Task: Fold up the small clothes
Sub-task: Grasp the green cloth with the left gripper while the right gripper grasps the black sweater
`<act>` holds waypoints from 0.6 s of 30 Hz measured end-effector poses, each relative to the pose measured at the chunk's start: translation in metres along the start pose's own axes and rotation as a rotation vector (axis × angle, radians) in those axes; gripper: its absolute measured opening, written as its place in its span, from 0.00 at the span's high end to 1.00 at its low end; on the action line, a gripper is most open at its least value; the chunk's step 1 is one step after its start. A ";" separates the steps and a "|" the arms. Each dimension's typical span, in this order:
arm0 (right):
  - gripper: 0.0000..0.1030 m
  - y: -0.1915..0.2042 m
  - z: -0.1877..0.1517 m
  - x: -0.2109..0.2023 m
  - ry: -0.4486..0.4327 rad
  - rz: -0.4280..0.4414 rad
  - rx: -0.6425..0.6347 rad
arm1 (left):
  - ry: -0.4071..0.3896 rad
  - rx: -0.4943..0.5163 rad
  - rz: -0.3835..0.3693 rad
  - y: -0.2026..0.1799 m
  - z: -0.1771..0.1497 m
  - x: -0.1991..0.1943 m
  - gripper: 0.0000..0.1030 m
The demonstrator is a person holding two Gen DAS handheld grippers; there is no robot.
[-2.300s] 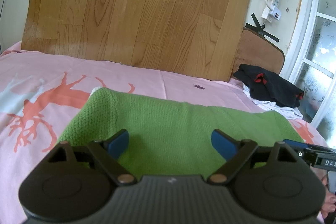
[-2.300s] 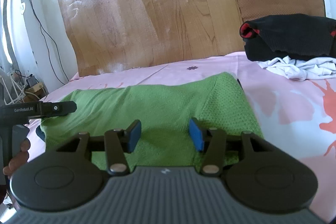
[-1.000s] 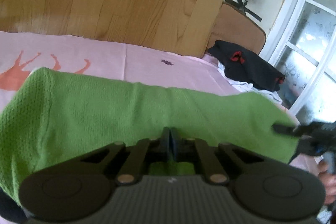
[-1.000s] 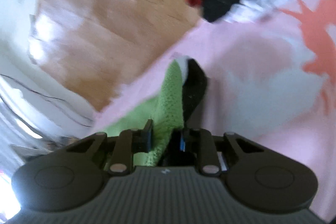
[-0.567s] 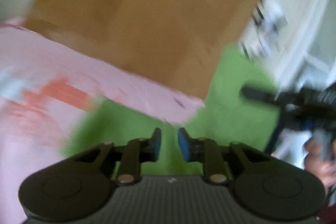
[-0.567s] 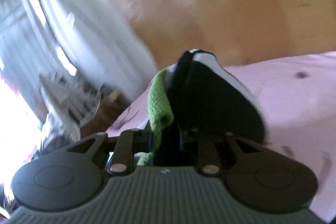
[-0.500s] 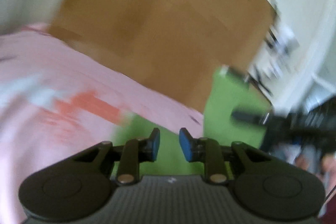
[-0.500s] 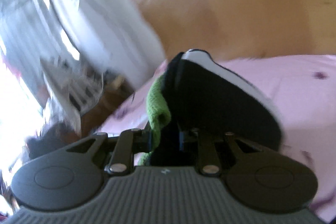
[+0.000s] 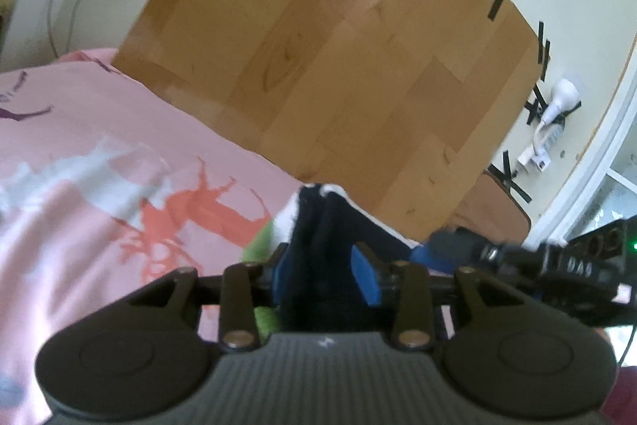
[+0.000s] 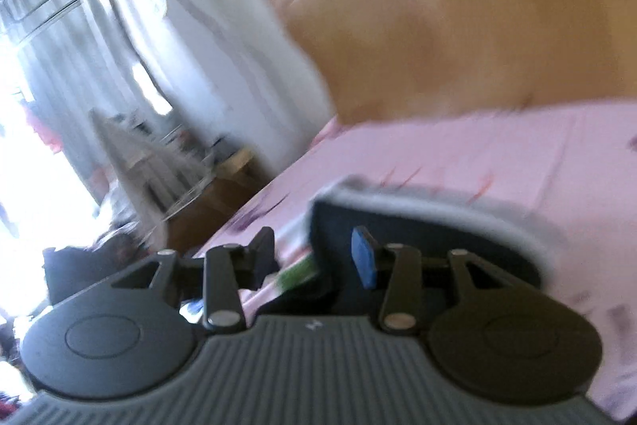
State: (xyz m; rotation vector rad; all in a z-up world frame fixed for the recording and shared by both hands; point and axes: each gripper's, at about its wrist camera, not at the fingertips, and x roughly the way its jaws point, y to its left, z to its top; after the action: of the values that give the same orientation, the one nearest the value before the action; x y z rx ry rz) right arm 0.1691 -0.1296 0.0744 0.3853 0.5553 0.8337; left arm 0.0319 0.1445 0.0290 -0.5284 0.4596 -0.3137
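In the left wrist view, the pink bed sheet [image 9: 79,154] with its coral and white print filled the left side, below a wood-grain board [image 9: 338,66] leaning on the wall. The left gripper [image 9: 323,267] sat at centre, its fingers [image 9: 364,275] spreading apart with a bunched dark fold of the garment [image 9: 318,245] standing between them; the left pad was mostly hidden by cloth, so contact there was hard to judge. Only a sliver of the garment's green side peeked out beside the fingers. At the right edge, the right gripper [image 9: 557,261] was blurred and cut off.

In the right wrist view, everything was smeared. The right gripper's fingers [image 10: 364,263] were also opening, no longer pressing the cloth. The garment lay on the bed, dark side up with a pale rim.
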 end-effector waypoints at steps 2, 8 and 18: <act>0.71 -0.012 0.009 0.003 -0.003 -0.053 0.028 | 0.034 0.013 0.020 -0.005 -0.003 0.011 0.70; 1.00 -0.080 -0.002 0.064 0.073 -0.190 0.151 | 0.111 0.096 0.169 -0.006 -0.018 0.032 0.91; 0.35 -0.062 -0.020 -0.026 -0.122 -0.163 0.129 | 0.045 0.113 0.153 -0.005 0.012 0.006 0.01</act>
State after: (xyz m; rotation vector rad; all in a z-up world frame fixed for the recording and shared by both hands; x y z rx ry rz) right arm 0.1794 -0.1855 0.0345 0.4992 0.5210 0.6153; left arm 0.0419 0.1431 0.0388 -0.3743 0.5198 -0.2039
